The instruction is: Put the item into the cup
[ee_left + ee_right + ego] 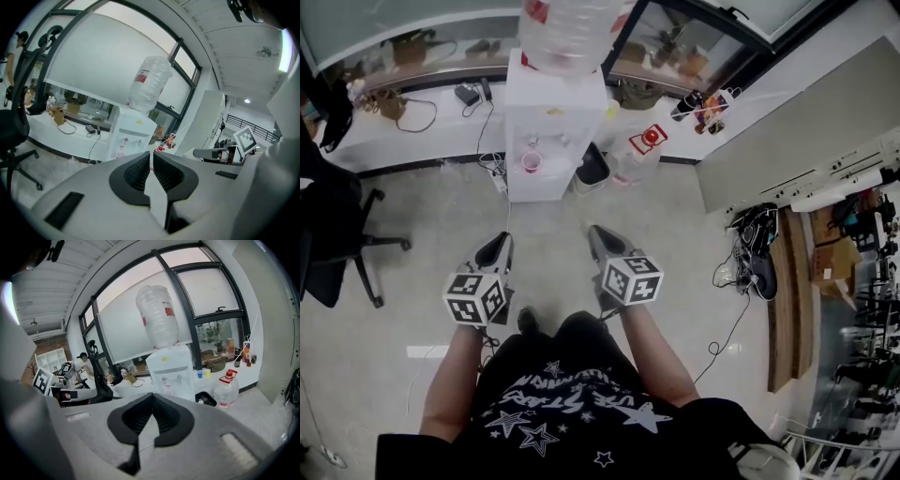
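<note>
The cup (531, 161), pink, stands in the tap recess of the water dispenser (555, 112). We hold both grippers in front of the dispenser, well apart from it and pointing toward it: the left gripper (500, 246) toward its left side, the right gripper (600, 239) toward its right. The fingers (138, 171) of each gripper are pressed together with nothing between them. A red-capped water jug (639, 150) sits on the floor just right of the dispenser.

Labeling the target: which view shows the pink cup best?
Head view: the pink cup stands unobstructed in the water dispenser. Left gripper view shows the cup tiny and distant; right gripper view shows it just above the jaws.
</note>
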### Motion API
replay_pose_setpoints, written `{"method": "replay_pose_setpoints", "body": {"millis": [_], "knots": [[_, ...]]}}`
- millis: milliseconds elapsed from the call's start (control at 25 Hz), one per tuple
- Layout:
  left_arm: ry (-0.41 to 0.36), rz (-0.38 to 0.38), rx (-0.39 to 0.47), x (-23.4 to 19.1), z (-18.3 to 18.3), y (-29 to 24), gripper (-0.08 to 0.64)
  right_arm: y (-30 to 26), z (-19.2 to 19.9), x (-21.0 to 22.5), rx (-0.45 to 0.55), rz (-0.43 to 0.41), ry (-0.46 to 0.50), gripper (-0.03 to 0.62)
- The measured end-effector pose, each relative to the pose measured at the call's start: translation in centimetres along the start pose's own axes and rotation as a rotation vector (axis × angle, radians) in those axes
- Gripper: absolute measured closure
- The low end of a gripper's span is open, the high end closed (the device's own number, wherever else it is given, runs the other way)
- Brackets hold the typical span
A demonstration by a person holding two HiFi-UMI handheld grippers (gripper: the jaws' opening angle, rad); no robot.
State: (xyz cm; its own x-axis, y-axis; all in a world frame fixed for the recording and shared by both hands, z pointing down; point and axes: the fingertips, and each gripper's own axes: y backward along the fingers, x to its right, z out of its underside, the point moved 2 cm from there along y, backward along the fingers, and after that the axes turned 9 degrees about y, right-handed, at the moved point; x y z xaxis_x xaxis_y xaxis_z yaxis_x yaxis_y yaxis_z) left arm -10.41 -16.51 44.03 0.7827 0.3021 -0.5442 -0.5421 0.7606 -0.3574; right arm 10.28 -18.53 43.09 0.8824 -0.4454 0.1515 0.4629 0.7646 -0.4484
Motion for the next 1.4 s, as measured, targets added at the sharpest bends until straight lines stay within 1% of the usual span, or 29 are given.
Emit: {"method": "replay_pose_setpoints", "body": {"millis": [160,360,560,800,1000,1240,1400], "knots": [[0.02,-0.002,-0.02,-1.2,0.1,-1.2,0.531,-0.9,0.5,0.7,-0.028,0.012,-0.003,0.591],[0.031,-0.021,-0.044,-1.8,0.5,-2.2,0.531,-3.1,1.6,1.2,-0.073,-0.017,-0.009,0.591],[0.036,-0.049,-0.042,-3.1,-0.2,-4.2,0.531,-6.8,0.9,2.5,-0.076,-0.056,-0.01,0.591],[0.052,-0.094,-0.043,-4.5,-0.4,-7.5,0.531,-11.4,1.1,4.8,-0.118,-0.105,-0.007,0.591],[0.075,-0.121,-0.051,-6.0,-0.7,-10.5,0.531,-15.7,1.4,6.6,-0.145,-0.127,-0.021,0.591],[0.111,-0.166,-0.033,-8.7,-0.7,-13.8,0.531,-20.6,1.8,7.8,-0.181,-0.164,-0.007,0.591],[0.141,-0.18,-0.017,-10.3,-0.2,-15.4,0.531,-23.2,2.5,8.5,-0.195,-0.177,-0.003,0.592]]}}
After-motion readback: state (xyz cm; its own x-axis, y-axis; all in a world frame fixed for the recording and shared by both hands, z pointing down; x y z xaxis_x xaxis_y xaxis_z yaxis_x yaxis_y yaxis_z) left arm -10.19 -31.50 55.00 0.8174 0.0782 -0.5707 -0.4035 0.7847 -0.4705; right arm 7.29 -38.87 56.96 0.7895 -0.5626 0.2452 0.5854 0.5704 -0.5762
